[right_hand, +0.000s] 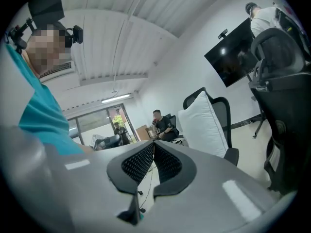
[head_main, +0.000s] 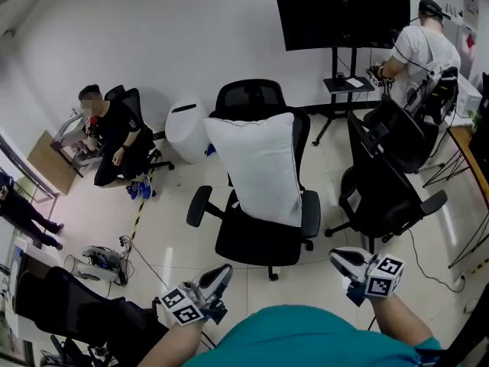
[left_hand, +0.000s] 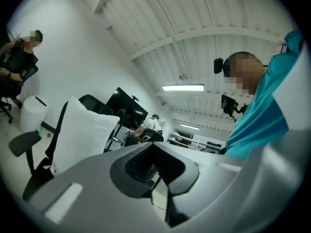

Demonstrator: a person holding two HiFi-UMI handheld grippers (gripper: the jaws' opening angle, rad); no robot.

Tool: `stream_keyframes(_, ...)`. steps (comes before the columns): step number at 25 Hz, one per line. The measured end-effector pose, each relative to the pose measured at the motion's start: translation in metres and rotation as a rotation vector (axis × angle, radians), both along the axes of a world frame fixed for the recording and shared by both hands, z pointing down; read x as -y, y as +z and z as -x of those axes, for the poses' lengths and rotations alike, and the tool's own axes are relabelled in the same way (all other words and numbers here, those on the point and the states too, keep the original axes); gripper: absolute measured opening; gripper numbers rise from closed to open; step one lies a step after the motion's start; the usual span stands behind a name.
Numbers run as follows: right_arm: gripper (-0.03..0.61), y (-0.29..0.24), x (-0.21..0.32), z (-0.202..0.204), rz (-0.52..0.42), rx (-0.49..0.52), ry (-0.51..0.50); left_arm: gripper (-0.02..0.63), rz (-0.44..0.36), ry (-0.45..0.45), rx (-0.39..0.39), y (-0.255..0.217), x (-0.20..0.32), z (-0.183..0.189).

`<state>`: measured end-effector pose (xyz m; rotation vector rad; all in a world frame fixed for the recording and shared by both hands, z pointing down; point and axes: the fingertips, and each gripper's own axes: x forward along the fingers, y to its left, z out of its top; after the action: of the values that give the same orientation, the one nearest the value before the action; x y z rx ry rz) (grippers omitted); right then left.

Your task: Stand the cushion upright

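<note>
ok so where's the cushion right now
In the head view the white cushion stands upright at centre on the seat of the black office chair, leaning on its backrest, with a second black chair to its right.

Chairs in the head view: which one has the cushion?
The middle chair, its white cushion standing upright against the backrest; the chairs at right are bare, the left one seats a person.

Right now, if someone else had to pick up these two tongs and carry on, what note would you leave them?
Left tongs: shut, empty, held near the body.
Right tongs: shut, empty, likewise.
Cushion: upright on the black office chair, leaning on its backrest, touched by neither tongs.
Done: the cushion looks stood up.
Left: nothing obvious; perhaps check that it does not slump.
</note>
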<state>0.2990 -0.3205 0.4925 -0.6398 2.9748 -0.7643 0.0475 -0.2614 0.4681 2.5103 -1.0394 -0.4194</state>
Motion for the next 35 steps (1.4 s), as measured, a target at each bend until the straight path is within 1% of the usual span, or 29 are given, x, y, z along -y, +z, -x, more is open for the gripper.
stream_keyframes(3, 0.003, -0.001, -0.045, 0.030, 0.006, 0.010, -0.030, 0.011, 0.035, 0.033, -0.063, 0.014, -0.055, 0.013)
stream_keyframes(6, 0.003, 0.004, -0.091, 0.064, 0.012, 0.006, -0.031, 0.011, 0.043, 0.084, -0.104, 0.024, -0.105, 0.033)
stream_keyframes(10, 0.002, 0.015, -0.159, 0.110, 0.055, 0.016, -0.013, 0.011, 0.069, 0.155, -0.100, 0.039, -0.167, 0.064)
stream_keyframes(13, 0.002, 0.017, -0.203, 0.122, 0.096, 0.028, 0.007, 0.011, 0.106, 0.193, -0.117, 0.044, -0.201, 0.070)
stream_keyframes(16, 0.002, 0.008, -0.228, 0.110, 0.089, 0.039, 0.024, 0.011, 0.093, 0.199, -0.135, 0.039, -0.229, 0.062)
stream_keyframes(20, 0.002, -0.007, -0.244, 0.071, 0.059, 0.056, 0.046, 0.011, 0.043, 0.193, -0.153, 0.022, -0.237, 0.034)
stream_keyframes(22, 0.002, -0.006, -0.254, 0.049, 0.066, 0.066, 0.050, 0.011, 0.033, 0.185, -0.169, 0.017, -0.246, 0.011)
stream_keyframes(25, 0.002, 0.000, -0.281, 0.014, 0.086, 0.069, 0.039, 0.011, 0.054, 0.201, -0.208, 0.022, -0.275, -0.038)
stream_keyframes(27, 0.001, 0.008, -0.297, -0.010, 0.088, 0.064, 0.037, 0.011, 0.078, 0.228, -0.208, 0.032, -0.292, -0.070)
stream_keyframes(29, 0.000, 0.018, -0.306, -0.030, 0.092, 0.059, 0.048, 0.011, 0.081, 0.242, -0.192, 0.034, -0.303, -0.089)
stream_keyframes(32, 0.000, 0.023, -0.313, -0.044, 0.100, 0.059, 0.060, 0.011, 0.062, 0.214, -0.187, 0.026, -0.310, -0.096)
stream_keyframes(35, 0.000, 0.021, -0.316, -0.035, 0.089, 0.054, 0.047, 0.011, 0.066, 0.184, -0.217, 0.025, -0.310, -0.089)
